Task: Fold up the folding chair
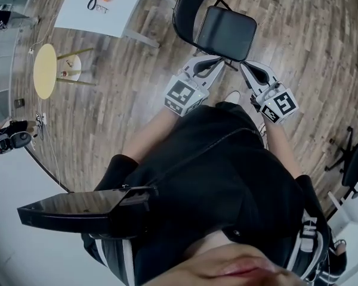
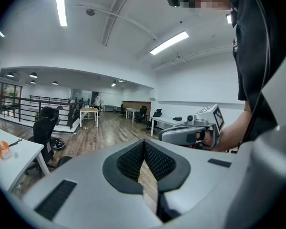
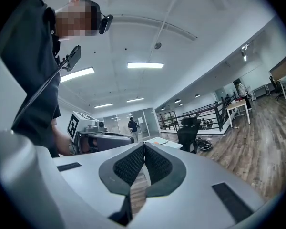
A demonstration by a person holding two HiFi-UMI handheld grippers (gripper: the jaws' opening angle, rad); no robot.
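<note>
Wooden floor carries the open folding chair, its legs mostly hidden under the seat. Left tool and right tool, both pressed together and empty, hover by its front edge.

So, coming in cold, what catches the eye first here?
The black folding chair stands unfolded on the wood floor, top centre of the head view. Right below it there, the left gripper and right gripper are held side by side, jaws together and empty. A white table sits at upper left.
</note>
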